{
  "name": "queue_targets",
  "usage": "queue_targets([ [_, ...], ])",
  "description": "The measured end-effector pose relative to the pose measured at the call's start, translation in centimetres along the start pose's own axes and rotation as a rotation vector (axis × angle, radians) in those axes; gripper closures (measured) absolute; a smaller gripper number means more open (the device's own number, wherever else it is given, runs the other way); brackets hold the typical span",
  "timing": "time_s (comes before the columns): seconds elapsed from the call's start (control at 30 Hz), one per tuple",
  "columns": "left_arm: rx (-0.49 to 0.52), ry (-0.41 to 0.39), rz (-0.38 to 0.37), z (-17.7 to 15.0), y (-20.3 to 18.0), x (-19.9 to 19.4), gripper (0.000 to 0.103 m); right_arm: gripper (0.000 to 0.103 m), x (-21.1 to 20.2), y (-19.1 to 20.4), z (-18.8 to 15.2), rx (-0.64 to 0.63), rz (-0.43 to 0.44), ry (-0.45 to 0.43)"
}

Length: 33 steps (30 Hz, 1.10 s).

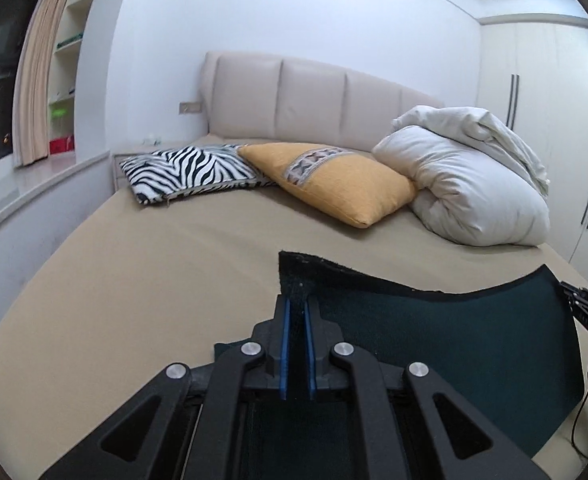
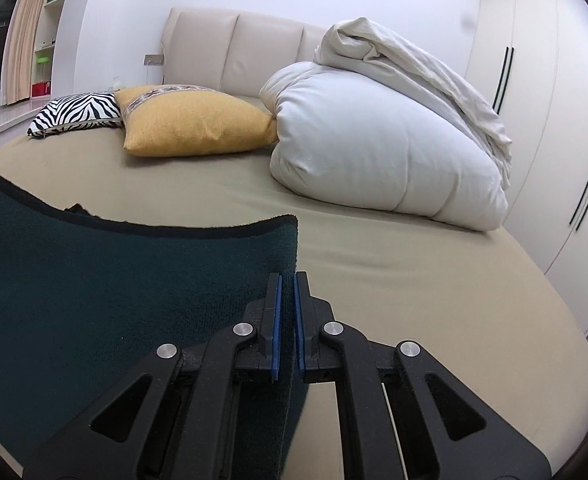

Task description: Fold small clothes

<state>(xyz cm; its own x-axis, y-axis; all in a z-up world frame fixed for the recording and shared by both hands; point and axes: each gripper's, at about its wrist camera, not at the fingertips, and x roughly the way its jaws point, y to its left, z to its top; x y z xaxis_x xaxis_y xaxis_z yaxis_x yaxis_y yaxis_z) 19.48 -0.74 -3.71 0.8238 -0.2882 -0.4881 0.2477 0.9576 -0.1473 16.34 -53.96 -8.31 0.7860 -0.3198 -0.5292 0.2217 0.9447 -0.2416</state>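
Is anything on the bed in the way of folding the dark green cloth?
Nothing visible is. Both grippers grip the green cloth, and the tan sheet ahead is bare; the yellow cushion and duvet sit farther back.

Black linkage arms, silver rivets, blue-padded fingers (image 1: pixel 285 344)

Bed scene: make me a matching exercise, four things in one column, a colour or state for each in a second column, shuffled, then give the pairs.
Things:
1. dark green cloth
2. plain pillow
3. striped pillow
4. rolled duvet

Colour or state:
A. white, bundled by the headboard
B. black and white zebra pattern
C. held up off the bed by both grippers
D. yellow with a patterned band

Pairs: 1-C, 2-D, 3-B, 4-A
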Motion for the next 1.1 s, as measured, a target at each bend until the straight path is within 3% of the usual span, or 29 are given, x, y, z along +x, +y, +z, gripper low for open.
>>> queue_targets([
  [0.13,-0.093,0.101,0.041,0.2,2.4,4.3,0.095,0.099,4.2,0.8,0.6,0.012,0.019,0.072],
  [0.33,-0.148,0.269,0.089,-2.1,3.9,10.5,0.095,0.099,11.9,2.1,-1.6,0.042,0.033,0.294],
  [0.67,-0.196,0.278,0.033,-1.8,4.7,10.4,0.092,0.099,11.5,1.6,-1.3,0.088,0.024,0.308],
  [0.87,-0.153,0.228,0.034,-0.9,3.9,9.4,0.092,0.099,9.4,0.2,-2.5,0.151,-0.020,0.287],
  [0.97,-0.109,0.247,0.073,-1.0,3.6,10.3,0.092,0.099,9.8,-0.1,-3.2,0.170,-0.021,0.312],
  [1.03,-0.148,0.305,0.080,-1.9,4.5,11.5,0.089,0.099,10.1,0.0,-3.4,0.160,-0.024,0.326],
  [1.1,-0.214,0.296,0.069,-2.2,5.7,11.1,0.086,0.098,10.9,0.4,-3.5,0.133,-0.014,0.357],
])
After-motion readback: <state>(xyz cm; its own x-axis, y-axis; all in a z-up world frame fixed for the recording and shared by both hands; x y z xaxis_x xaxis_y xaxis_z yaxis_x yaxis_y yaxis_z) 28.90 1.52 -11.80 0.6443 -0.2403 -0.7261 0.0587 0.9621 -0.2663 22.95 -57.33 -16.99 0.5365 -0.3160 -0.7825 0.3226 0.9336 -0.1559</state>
